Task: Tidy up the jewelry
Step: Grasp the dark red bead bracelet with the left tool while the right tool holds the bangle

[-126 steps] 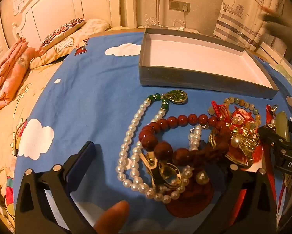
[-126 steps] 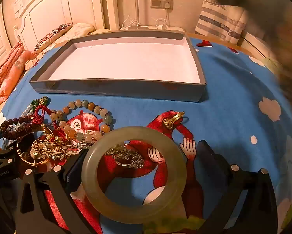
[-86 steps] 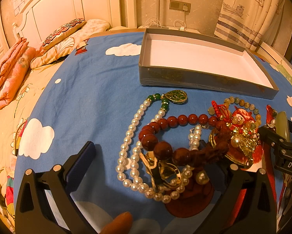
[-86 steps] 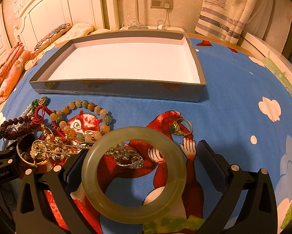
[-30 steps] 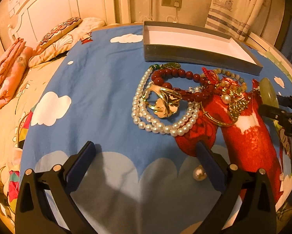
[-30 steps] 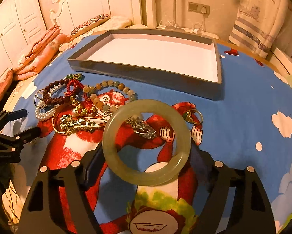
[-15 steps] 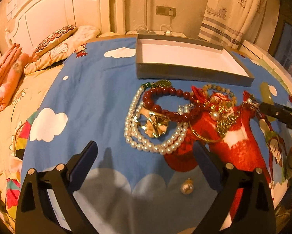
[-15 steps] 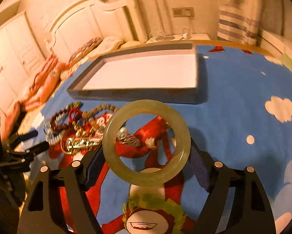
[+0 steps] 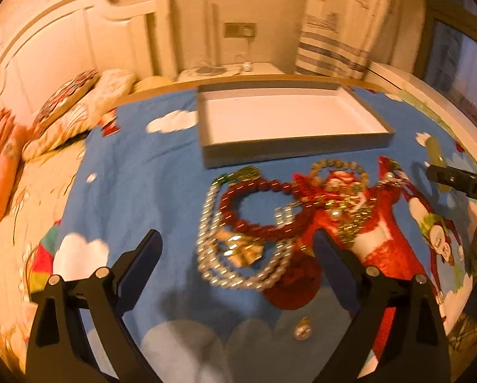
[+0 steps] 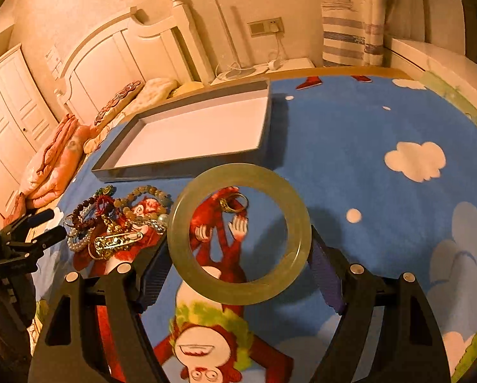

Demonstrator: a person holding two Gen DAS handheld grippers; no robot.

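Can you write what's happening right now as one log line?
right gripper: shut on pale green jade bangle, lifted | left gripper: open over white pearl necklace | grey shallow box: empty

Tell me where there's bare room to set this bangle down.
The tray is bare inside, so it has the most room. The blue sheet right of the tray is open too. The patch in front of the tray's left half is crowded with the jewelry pile, and a ring lies just beyond the bangle.
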